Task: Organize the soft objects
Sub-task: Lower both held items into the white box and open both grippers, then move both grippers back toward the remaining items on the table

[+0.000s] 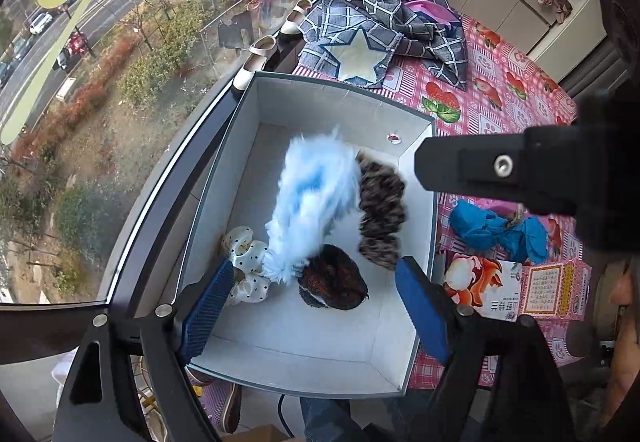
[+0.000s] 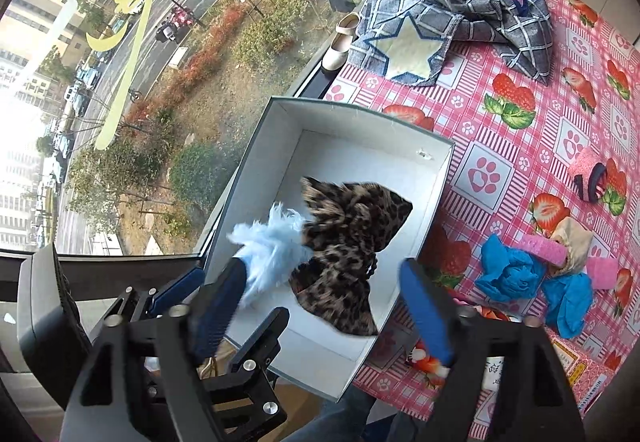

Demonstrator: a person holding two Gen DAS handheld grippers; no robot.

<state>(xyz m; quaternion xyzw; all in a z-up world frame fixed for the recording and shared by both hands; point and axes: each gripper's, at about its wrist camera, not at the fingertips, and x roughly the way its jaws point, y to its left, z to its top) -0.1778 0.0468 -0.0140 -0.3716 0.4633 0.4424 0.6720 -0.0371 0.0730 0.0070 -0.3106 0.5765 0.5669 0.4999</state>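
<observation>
Both grippers are hanging over the white box (image 1: 416, 202) with fingers spread wide, gripping nothing. The fluffy blue scrunchie (image 1: 312, 202) is lying below the left gripper (image 1: 316, 306), long axis running away from it; the leopard scrunchie (image 2: 344, 250) is sitting under the right gripper (image 2: 320, 302). Blue cloth (image 2: 520, 274) is waiting to the right, nearer the right gripper, on the strawberry-patterned bench (image 2: 520, 146) beside a window.

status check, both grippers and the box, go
Left gripper open, right gripper open, both over the white box. Blue fluffy piece and leopard-print piece dropping in. Nothing blocking.
</observation>
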